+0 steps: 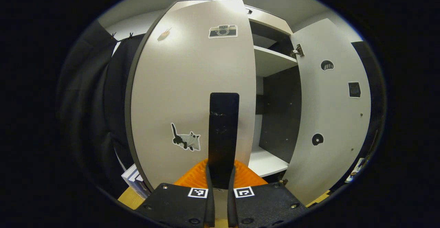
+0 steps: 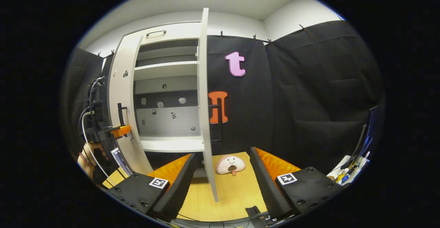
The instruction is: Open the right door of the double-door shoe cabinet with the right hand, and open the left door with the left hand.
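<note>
The shoe cabinet's left door (image 1: pixel 185 94), pale with a few stickers, stands partly open. My left gripper (image 1: pixel 221 173) is shut on its black vertical handle (image 1: pixel 223 125). The right door (image 1: pixel 330 111) is swung wide open, showing white shelves (image 1: pixel 271 61). In the right gripper view that right door (image 2: pixel 203 83) is seen edge-on, its dark handle (image 2: pixel 216 125) on the outer face. My right gripper (image 2: pixel 221 154) is open, and the door's lower edge runs between its fingers, nearer the left finger (image 2: pixel 178 180). Farther left, the left gripper (image 2: pixel 117 130) holds the left door's handle (image 2: pixel 120 113).
A pink plush toy (image 2: pixel 230 164) lies on the wooden floor (image 2: pixel 237 193) just right of the right door. Black cloth walls (image 2: pixel 309 101) close in the booth. A hand (image 2: pixel 89 152) and cable sit behind the left gripper. Small items lie at far right (image 2: pixel 350 171).
</note>
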The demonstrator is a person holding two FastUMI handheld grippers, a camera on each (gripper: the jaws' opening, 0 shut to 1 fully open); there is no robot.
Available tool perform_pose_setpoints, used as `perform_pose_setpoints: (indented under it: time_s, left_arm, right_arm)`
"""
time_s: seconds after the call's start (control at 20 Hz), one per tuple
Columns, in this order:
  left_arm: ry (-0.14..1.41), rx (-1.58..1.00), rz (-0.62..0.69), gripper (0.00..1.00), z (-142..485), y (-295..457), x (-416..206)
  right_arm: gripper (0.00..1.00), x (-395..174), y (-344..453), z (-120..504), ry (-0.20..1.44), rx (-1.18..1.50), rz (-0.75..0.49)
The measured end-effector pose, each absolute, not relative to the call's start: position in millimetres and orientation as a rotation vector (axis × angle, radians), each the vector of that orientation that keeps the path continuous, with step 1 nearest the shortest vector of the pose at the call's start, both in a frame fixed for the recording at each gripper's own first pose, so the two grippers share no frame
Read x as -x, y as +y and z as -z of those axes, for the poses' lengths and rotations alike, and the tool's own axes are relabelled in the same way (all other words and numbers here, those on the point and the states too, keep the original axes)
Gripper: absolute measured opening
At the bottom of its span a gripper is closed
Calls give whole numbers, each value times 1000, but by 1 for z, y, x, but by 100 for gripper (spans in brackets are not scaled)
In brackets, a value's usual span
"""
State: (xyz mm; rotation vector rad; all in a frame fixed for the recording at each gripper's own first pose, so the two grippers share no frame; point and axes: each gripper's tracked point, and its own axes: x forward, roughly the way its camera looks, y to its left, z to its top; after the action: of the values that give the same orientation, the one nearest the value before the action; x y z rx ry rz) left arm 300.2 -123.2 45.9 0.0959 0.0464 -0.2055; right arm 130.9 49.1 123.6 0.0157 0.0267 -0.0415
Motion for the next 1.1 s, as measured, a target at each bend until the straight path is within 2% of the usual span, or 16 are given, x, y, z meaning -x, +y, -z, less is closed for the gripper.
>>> perform_pose_setpoints:
  time_s: [0.05, 0.1, 0.2, 0.25, 0.75, 1.1]
  left_arm:
    - [46, -97, 223, 14, -46, -122, -299]
    - [46, -101, 242, 14, -46, -122, -297]
    - [42, -94, 270, 14, -46, -118, -291]
    - [44, -88, 284, 14, -46, -117, -288]
    - [47, -22, 402, 13, -56, -98, -274]
    - [43, -6, 423, 12, -58, -87, -265]
  right_arm:
    - [99, -130, 53, -125, 21, -17, 49]
    - [93, -129, 56, -125, 13, -18, 56]
    - [94, -131, 62, -125, -2, -15, 73]
    - [99, -132, 63, -125, -3, -17, 83]
    - [99, -128, 83, -123, 8, -9, 97]
    - [99, -127, 92, -120, 23, -10, 82]
